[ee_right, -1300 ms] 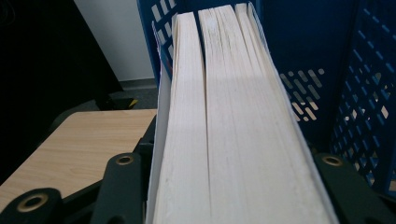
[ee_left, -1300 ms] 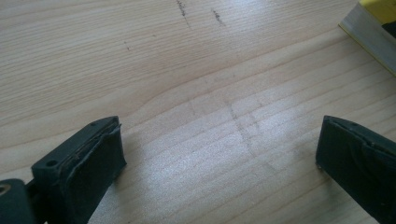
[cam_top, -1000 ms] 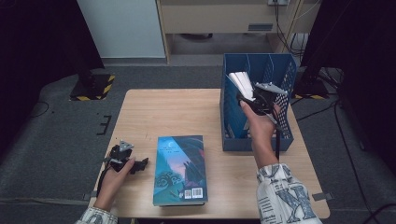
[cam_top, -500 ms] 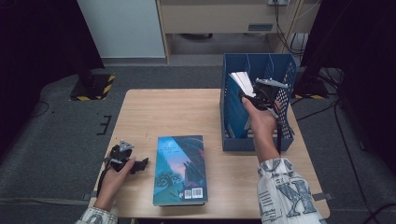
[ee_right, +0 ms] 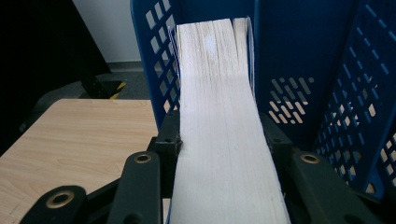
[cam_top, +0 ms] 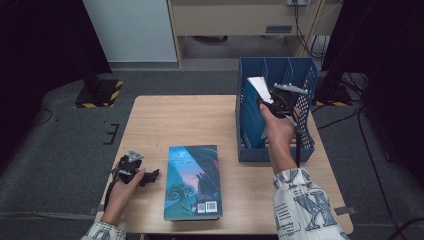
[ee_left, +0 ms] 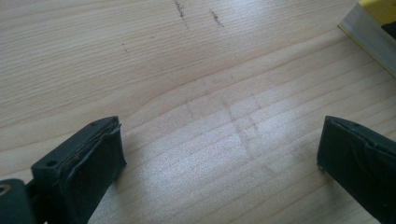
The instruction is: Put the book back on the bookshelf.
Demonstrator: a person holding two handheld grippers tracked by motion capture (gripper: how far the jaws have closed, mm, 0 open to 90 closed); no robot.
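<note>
Judged roughly half done, taking the work as filing two books into the blue file rack point(cam_top: 306, 75) at the far right of the wooden table point(cam_top: 190, 117).

Done so far, as far as could be told: got one thick book point(cam_top: 256, 85) partway down into the rack's leftmost compartment, close against the perforated left wall, leaning and with its white page edge poking above the rim. Not yet let go of. Pinched across the page block point(ee_right: 215, 70) by the right gripper point(cam_top: 269, 101), with a jaw pressed on either cover in the right gripper view. Could not tell whether the bottom edge had reached the rack floor.

Left to do, at a guess: lowering and releasing that book, then fetching the second one. Found this second book point(cam_top: 193, 181), with a dark illustrated cover, lying flat near the front edge of the table, well apart from the rack and untouched. Caught only its corner point(ee_left: 369, 28) at the upper right of the left gripper view.

Found the left gripper point(cam_top: 134, 170) resting low on the tabletop just left of that flat book, jaws spread wide over bare wood and holding nothing point(ee_left: 219, 158).

As for the rack: divided into upright compartments, with nothing made out in the middle and right ones, though partly hidden behind the right hand point(cam_top: 278, 131) and forearm.
</note>
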